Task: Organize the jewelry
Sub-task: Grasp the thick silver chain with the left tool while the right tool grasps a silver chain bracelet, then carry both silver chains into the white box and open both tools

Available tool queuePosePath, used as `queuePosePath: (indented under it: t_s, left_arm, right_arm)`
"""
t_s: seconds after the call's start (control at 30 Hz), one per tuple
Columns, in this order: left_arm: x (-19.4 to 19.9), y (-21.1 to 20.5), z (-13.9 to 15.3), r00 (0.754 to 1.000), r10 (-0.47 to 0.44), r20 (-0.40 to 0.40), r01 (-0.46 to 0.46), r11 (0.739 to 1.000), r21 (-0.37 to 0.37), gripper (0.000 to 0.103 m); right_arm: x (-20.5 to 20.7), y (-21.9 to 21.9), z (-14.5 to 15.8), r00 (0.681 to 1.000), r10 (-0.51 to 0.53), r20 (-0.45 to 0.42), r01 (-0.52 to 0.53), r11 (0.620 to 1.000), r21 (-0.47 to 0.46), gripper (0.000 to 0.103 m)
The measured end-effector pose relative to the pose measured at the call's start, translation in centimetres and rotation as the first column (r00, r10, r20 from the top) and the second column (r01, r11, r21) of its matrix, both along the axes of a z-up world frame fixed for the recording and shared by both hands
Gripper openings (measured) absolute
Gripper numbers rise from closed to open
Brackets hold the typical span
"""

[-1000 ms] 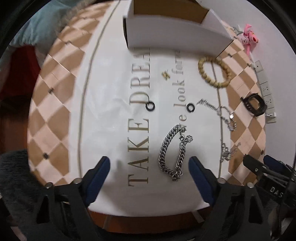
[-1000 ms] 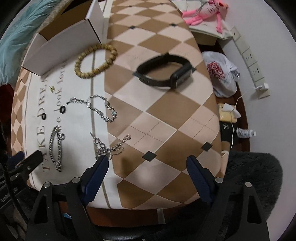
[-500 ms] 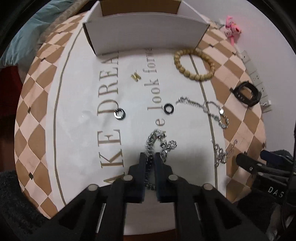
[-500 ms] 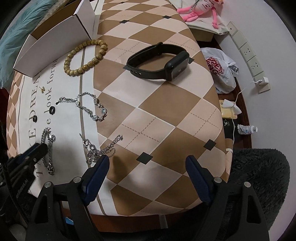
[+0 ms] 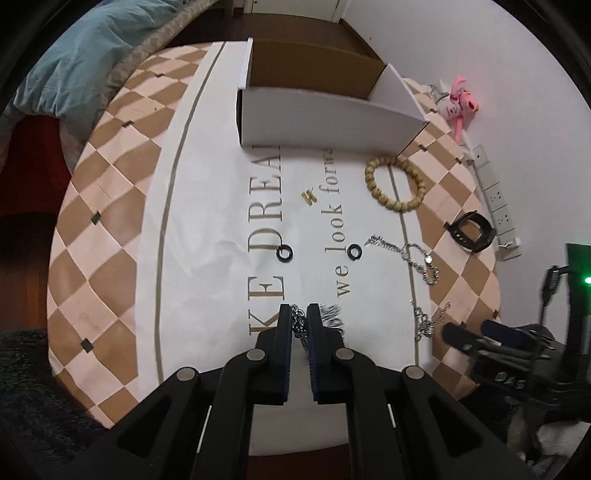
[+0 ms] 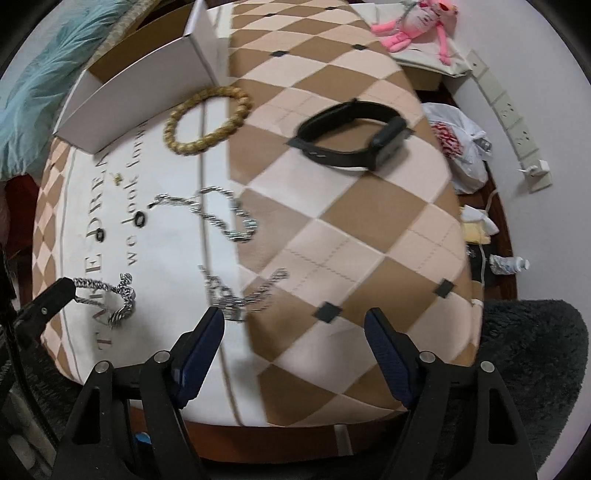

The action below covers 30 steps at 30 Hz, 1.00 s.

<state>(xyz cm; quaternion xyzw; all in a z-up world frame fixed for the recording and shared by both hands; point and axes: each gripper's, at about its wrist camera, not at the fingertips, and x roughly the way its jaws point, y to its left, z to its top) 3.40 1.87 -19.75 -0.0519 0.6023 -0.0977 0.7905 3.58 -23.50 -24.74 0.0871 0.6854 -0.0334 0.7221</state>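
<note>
My left gripper (image 5: 299,317) is shut on the thick silver chain bracelet (image 5: 332,318), which hangs from its tips just above the white lettered cloth (image 5: 221,221); the right wrist view shows the bracelet (image 6: 118,291) too. My right gripper (image 6: 295,325) points down over the checked tabletop, its jaws closing, with nothing between its pads. A thin silver chain (image 6: 240,295) lies just ahead of its left finger. Farther off lie a second thin chain (image 5: 417,258), two black rings (image 5: 284,253), a gold earring (image 5: 308,196), a wooden bead bracelet (image 5: 391,205) and a black wristband (image 6: 388,144). An open white box (image 5: 325,118) stands at the back.
The round table's edge (image 6: 369,410) drops off just below my right gripper, over a dark shaggy rug (image 6: 535,350). A pink plush toy (image 6: 413,22), a power strip (image 6: 513,110) and a plastic bag (image 6: 458,144) lie along the wall. A teal blanket (image 5: 81,62) is at the back left.
My left gripper went from wide open to shut on the thick chain bracelet and raised it off the cloth. The right gripper's jaws have narrowed a little.
</note>
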Motion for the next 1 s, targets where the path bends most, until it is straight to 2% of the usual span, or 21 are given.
queuePosePath:
  t_s: [0.03, 0.13, 0.2, 0.27, 0.3, 0.37, 0.4, 0.43, 0.6, 0.73, 1.0]
  left_arm:
    - [1.0, -0.1, 0.0, 1.000, -0.001, 0.005, 0.001, 1.000, 0.006, 0.005]
    - [0.9, -0.1, 0.1, 1.000, -0.003, 0.011, 0.003, 1.000, 0.020, 0.005]
    - [1.6, -0.2, 0.0, 1.000, -0.001, 0.008, 0.001, 1.000, 0.025, 0.005]
    - [2.4, -0.4, -0.1, 1.000, -0.001, 0.008, 0.001, 1.000, 0.027, 0.005]
    - [2.4, -0.6, -0.1, 1.000, -0.001, 0.009, 0.001, 1.000, 0.027, 0.005]
    - [2.1, -0.3, -0.1, 1.000, 0.000, 0.009, 0.000, 1.000, 0.023, 0.005]
    - [2.1, -0.4, -0.2, 1.000, -0.002, 0.007, 0.001, 1.000, 0.021, 0.005]
    - [2.1, -0.5, -0.2, 1.000, -0.002, 0.007, 0.002, 1.000, 0.019, 0.005]
    - [1.8, -0.2, 0.4, 1.000, -0.006, 0.017, 0.006, 1.000, 0.008, 0.005]
    - [2.0, -0.1, 1.7, 1.000, -0.009, 0.027, 0.010, 1.000, -0.019, 0.005]
    - [3.2, 0.1, 6.7, 0.996, -0.012, 0.089, 0.020, 0.995, -0.093, 0.005]
  right_arm:
    - [0.0, 0.5, -0.1, 1.000, 0.010, 0.002, -0.010, 1.000, -0.003, 0.079]
    - [0.2, 2.2, -0.6, 0.999, 0.049, 0.001, -0.049, 0.999, -0.014, 0.073]
    - [0.2, 3.3, -1.6, 0.996, 0.080, -0.026, -0.081, 0.996, -0.030, 0.071]
    - [0.1, 4.6, -1.4, 0.991, 0.131, -0.001, -0.131, 0.987, -0.095, 0.065]
    - [0.0, 5.0, -1.3, 0.990, 0.143, 0.017, -0.140, 0.986, -0.092, 0.061]
    - [-0.3, 5.6, -0.9, 0.985, 0.163, 0.048, -0.158, 0.983, -0.096, 0.041]
    - [-0.4, 5.8, -0.6, 0.983, 0.171, 0.065, -0.165, 0.981, -0.099, 0.016]
    - [-0.4, 6.0, -0.5, 0.982, 0.173, 0.071, -0.166, 0.981, -0.098, 0.013]
    - [-0.7, 5.0, 0.6, 0.986, 0.117, 0.120, -0.118, 0.993, 0.006, 0.012]
    - [-0.6, 3.8, 3.2, 0.978, 0.075, 0.194, -0.089, 0.994, 0.067, 0.012]
    - [2.0, 2.5, 7.8, 0.964, 0.032, 0.266, -0.084, 0.979, 0.187, 0.012]
